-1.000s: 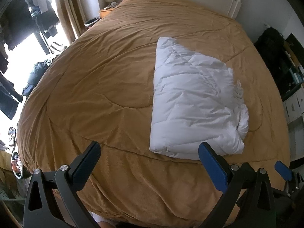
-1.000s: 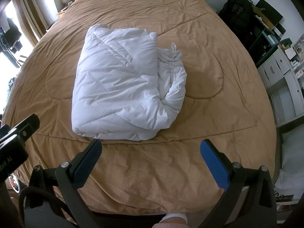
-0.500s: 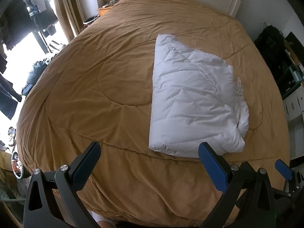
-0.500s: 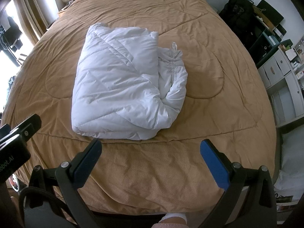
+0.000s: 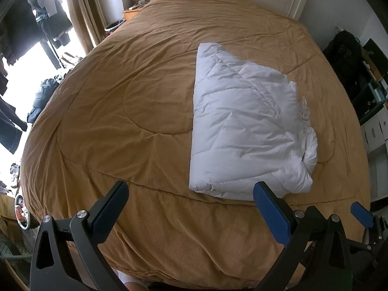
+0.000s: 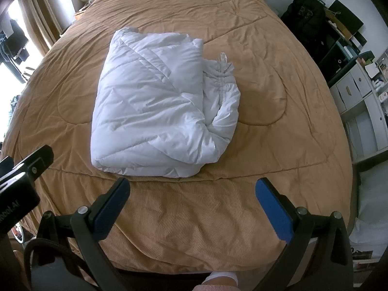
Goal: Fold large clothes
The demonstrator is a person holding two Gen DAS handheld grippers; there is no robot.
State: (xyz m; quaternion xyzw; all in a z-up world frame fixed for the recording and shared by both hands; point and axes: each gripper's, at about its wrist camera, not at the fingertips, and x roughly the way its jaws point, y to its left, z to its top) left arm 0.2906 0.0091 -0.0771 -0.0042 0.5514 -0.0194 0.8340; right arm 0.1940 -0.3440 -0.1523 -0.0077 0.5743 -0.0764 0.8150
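Little has been shifted since the earlier frame. The white quilted padded coat [image 6: 157,101] is left folded on the tan-covered bed [image 6: 266,48]; both tools [image 5: 191,208] [image 6: 191,208] are held wide, empty (apparently finished).

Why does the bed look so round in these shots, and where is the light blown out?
Left wrist view: fisheye bends the brown bedspread into a dome; the window at left is overexposed. Right wrist view: same bulge; the white padded garment stays sharp, with a soft shadow on its right.

White jacket [image 6: 155,106]: quilted, slightly shiny cloth. Tan bedspread [image 6: 194,218]: ribbed, matt.
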